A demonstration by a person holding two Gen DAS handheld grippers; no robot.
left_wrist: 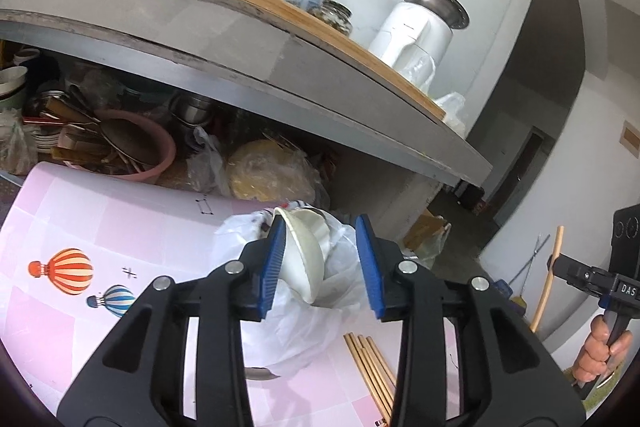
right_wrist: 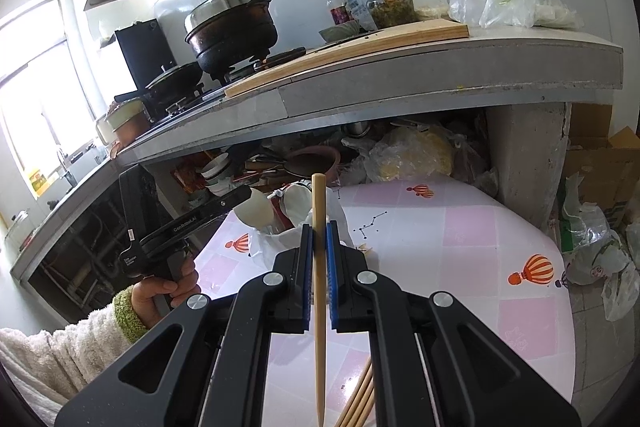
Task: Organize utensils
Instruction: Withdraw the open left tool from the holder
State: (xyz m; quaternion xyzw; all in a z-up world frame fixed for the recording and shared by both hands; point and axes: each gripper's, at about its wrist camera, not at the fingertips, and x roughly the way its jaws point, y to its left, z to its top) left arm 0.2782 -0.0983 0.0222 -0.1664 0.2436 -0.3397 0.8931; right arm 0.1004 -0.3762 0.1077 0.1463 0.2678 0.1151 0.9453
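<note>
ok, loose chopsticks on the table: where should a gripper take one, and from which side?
Grip a chopstick mid-shaft, coming down from above with the jaws across its length. They lie flat, side by side and touching, on the table, so closing along them, or low from the side, would likely catch several.

The left gripper [left_wrist: 322, 267] points slightly downward, its blue pads standing apart; the left pad touches a white bowl's [left_wrist: 304, 259] rim, the right pad is clear of it. The left hand [right_wrist: 168, 291], in a fleecy sleeve, grips the handle. The right gripper [right_wrist: 319, 267] is clamped on one upright chopstick [right_wrist: 319, 251], with the right hand [left_wrist: 600, 351] wrapped around its handle below.
</note>
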